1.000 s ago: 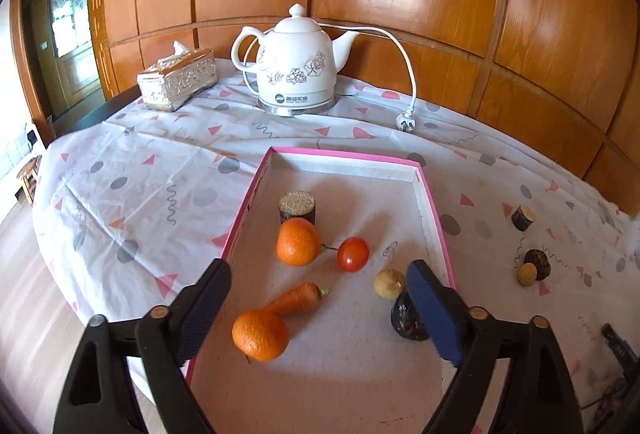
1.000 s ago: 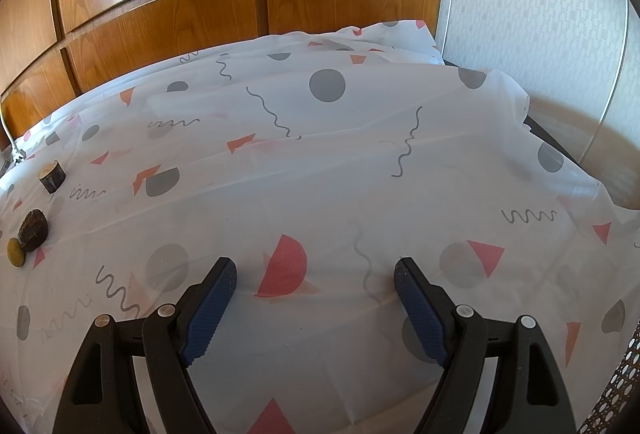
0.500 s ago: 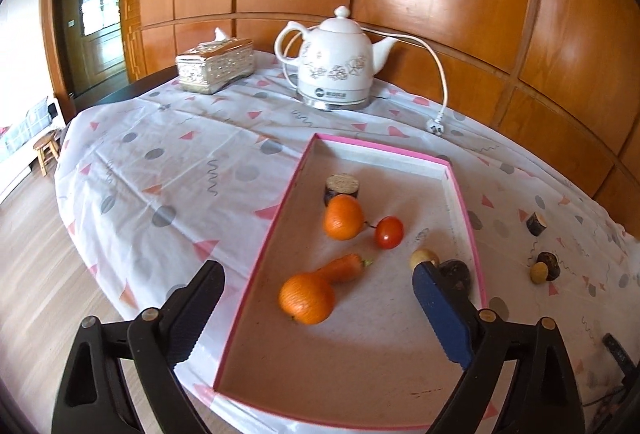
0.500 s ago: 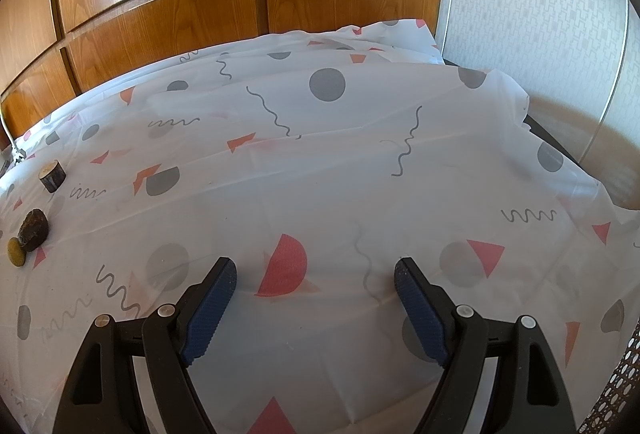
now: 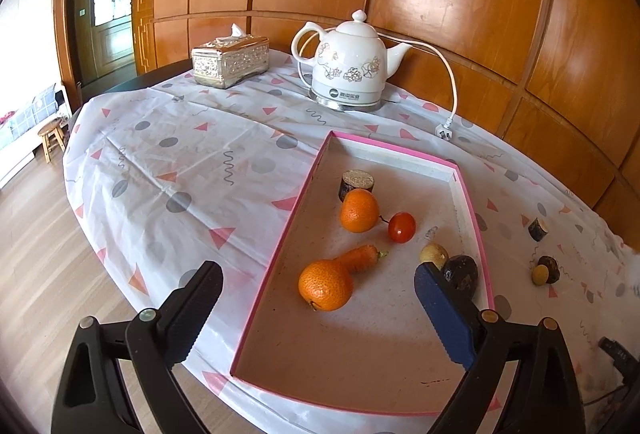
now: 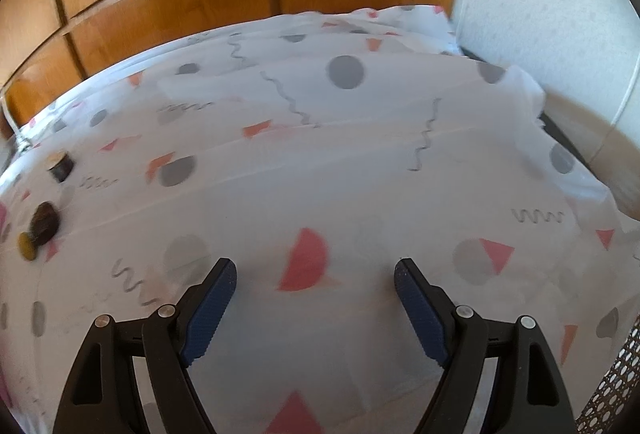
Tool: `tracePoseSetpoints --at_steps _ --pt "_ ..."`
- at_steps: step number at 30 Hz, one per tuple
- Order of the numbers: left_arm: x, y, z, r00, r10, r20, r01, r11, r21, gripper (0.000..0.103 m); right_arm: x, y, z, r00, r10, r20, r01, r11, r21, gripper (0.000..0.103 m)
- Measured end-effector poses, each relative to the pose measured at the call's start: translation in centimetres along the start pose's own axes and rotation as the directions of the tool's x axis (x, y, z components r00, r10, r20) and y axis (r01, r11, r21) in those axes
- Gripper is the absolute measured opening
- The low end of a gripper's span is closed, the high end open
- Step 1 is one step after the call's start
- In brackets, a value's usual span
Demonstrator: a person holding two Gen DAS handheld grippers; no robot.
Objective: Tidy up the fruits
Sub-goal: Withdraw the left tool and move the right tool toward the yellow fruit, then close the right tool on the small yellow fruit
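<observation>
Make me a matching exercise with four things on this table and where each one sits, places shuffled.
Things:
1. tomato
2. carrot
3. kettle
4. tissue box

Places:
A. on the tablecloth, near the far left edge
B. in the tray, touching the nearer orange
C. on the tablecloth, straight behind the tray
D. in the tray, right of the farther orange

Pairs: 1-D, 2-B, 3-C, 4-A

We carry a left gripper [image 5: 316, 310] of matte black plastic: two angular fingers with triangular cut-outs, silver round screws at the joints, and ribbed dark blue pads [image 5: 444, 318] on the inner faces. Our right gripper [image 6: 315, 304] looks identical, with black cut-out fingers, silver screws and textured blue pads [image 6: 210, 310].
</observation>
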State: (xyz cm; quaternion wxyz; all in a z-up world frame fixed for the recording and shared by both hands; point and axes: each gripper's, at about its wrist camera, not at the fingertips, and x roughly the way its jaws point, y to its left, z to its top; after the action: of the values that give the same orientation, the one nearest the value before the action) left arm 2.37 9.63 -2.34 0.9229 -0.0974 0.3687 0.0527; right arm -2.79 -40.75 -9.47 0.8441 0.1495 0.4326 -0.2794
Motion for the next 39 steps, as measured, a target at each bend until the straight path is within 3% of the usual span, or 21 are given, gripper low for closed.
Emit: tracePoseSetpoints --at_steps 15,29,31,35,37,39 --pt "0.2 0.4 -0.2 1.000 -0.006 -0.015 0.006 1.000 -0.022 0.097 -2.3 7.1 -0.9 0.981 0.189 -0.031 -0.192 0.968 -0.163 0.083" --pt "0.2 0.7 -0.6 1.000 -0.005 -0.031 0.003 0.999 -0.041 0.097 -3.4 14.5 -0.4 0.933 0.346 -0.096 -0.358 0.873 -0.331 0.077" --pt "0.2 0.7 -0.6 1.000 -0.005 -0.030 0.004 0.999 -0.039 0.097 -3.6 15.6 -0.2 0.927 0.361 -0.102 -0.373 0.860 -0.348 0.069" --pt "0.3 0.7 -0.6 0.999 -0.006 -0.033 0.005 0.999 -0.041 0.097 -3.5 18.0 0.1 0.887 0.433 -0.161 -0.462 0.814 -0.351 0.056" --pt "0.3 0.8 -0.7 0.999 -0.006 -0.035 0.004 0.999 -0.040 0.097 -3.2 19.2 0.1 0.875 0.448 -0.183 -0.484 0.803 -0.347 0.044" --pt "0.3 0.8 -0.7 0.999 -0.004 -0.035 0.003 0.999 -0.041 0.097 -2.8 20.4 0.0 0.863 0.462 -0.204 -0.505 0.793 -0.341 0.039"
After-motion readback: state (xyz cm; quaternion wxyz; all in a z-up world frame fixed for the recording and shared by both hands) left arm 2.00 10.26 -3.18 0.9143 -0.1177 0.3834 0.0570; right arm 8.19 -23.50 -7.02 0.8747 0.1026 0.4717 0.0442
